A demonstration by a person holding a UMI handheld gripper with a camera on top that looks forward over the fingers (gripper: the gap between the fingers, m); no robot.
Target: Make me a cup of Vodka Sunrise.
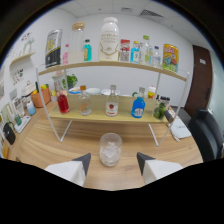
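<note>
A clear glass [110,149] holding ice stands on the wooden table [50,145], just ahead of my fingers and centred on the gap between them. My gripper [113,161] is open; its two dark fingertips [84,161] flank the glass base without touching it. On the lower shelf [100,116] beyond the glass stand a red-liquid bottle [63,101], a clear bottle [85,101], a clear bottle with a red label [112,103] and a blue bottle [138,105].
A two-tier wooden rack on white wire legs [60,131] spans the table. Its upper shelf [115,65] carries several bottles, jars and packets. Small items line the wall at left [20,107]. A dark chair [207,132] stands at right.
</note>
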